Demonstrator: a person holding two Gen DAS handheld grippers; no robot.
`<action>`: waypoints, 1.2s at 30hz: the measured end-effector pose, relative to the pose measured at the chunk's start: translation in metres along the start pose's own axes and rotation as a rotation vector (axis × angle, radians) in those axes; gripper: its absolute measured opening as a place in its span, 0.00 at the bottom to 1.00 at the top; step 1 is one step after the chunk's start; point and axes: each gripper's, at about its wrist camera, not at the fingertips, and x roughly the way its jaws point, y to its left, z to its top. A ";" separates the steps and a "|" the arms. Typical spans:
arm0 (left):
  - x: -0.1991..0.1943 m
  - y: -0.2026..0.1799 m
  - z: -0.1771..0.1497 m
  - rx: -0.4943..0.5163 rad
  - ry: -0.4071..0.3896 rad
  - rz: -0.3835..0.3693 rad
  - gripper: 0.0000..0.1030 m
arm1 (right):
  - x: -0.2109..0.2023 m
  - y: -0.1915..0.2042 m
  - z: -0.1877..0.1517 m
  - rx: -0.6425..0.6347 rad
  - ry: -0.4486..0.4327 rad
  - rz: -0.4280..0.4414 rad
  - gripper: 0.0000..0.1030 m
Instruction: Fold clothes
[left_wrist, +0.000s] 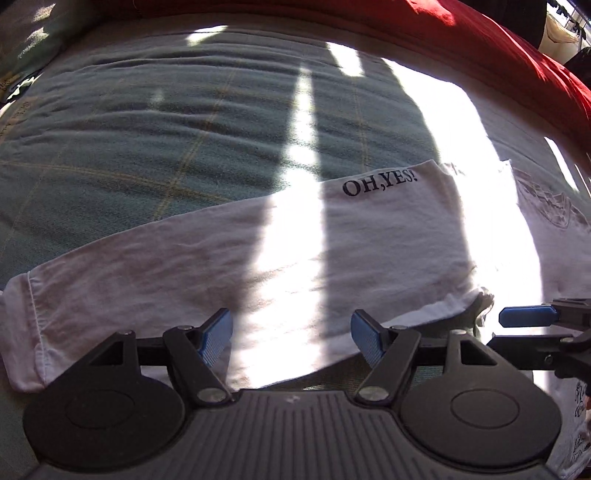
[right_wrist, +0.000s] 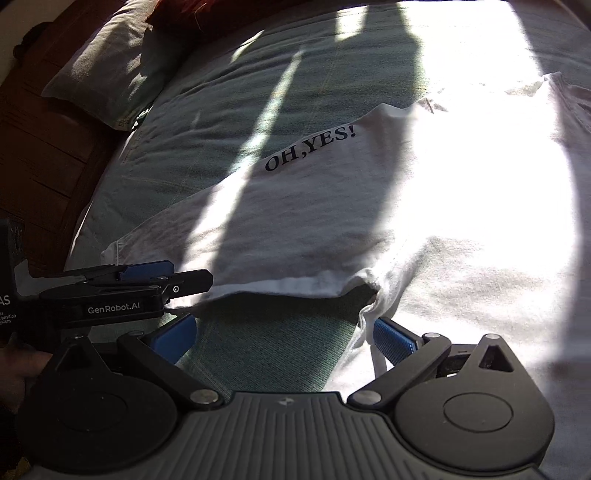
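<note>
The left claw (left_wrist: 291, 334) is closest to the camera, with its two blue pads spread wide apart and nothing between them. It sits low over the front edge of the white T-shirt (left_wrist: 258, 266). The right claw (right_wrist: 284, 338) is wide open too and holds nothing. It sits by a bunched corner of the shirt, and its right pad is just beside the crumpled cloth there.

The biggest thing is the bed (left_wrist: 155, 122), covered by a green sheet with thin yellow lines. Strong sunlight falls across it in bright patches, with dark shadows between.

The white T-shirt lies flat on the bed. One side is folded over, so a long strip runs across. The black words "OH,YES!" (left_wrist: 380, 183) show near the far edge of that strip.

A red cloth (left_wrist: 498, 48) lies along the far side of the bed. A pillow (right_wrist: 110, 70) rests at the head of the bed, next to brown wood.
</note>
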 end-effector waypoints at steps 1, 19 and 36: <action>-0.003 -0.004 0.007 0.000 -0.009 -0.016 0.69 | -0.008 -0.004 0.001 0.000 -0.017 -0.014 1.00; 0.098 -0.145 0.094 0.042 -0.057 -0.228 0.68 | -0.115 -0.132 -0.007 0.069 -0.168 -0.335 1.00; 0.055 -0.209 0.053 0.166 -0.006 -0.171 0.69 | -0.164 -0.180 -0.015 -0.002 -0.176 -0.463 1.00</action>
